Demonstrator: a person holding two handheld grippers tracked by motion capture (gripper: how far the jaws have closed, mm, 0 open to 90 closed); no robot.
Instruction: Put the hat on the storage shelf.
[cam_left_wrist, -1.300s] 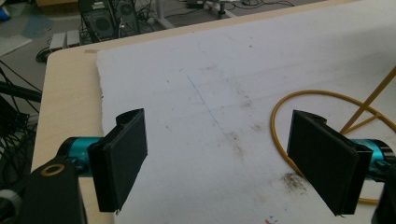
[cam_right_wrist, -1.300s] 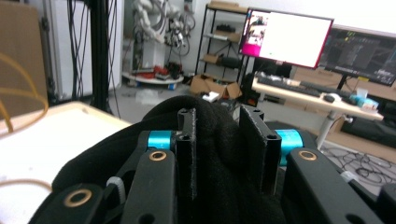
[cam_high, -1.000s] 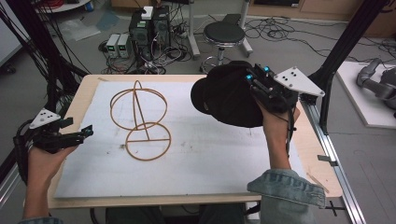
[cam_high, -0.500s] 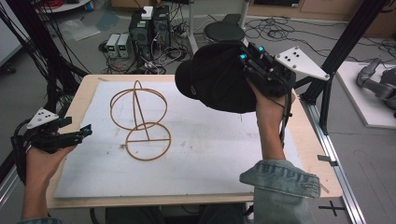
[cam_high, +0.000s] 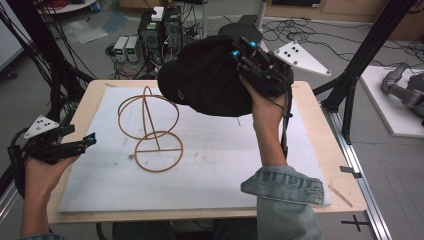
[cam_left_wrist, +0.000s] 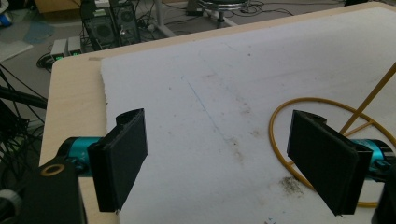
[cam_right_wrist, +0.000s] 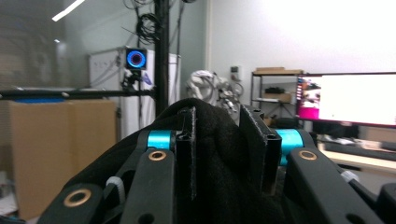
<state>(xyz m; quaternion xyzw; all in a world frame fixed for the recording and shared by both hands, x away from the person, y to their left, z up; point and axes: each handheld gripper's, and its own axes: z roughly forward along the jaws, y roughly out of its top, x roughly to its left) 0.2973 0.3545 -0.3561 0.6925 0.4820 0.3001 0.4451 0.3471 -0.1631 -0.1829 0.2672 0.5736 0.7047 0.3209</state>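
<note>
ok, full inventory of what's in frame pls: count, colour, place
cap: 1, black, held in the air over the table's far side
wire stand: 1, yellow-orange, two hoops on a ring base, on the mat left of centre
mat: 1, white, covering most of the table
table: 1, light wood
stool: 1, black, on the floor beyond the table
left gripper: 1, black, open, low at the table's left edge
right gripper: 1, black, shut on the cap
hands: 2, one on each gripper
</note>
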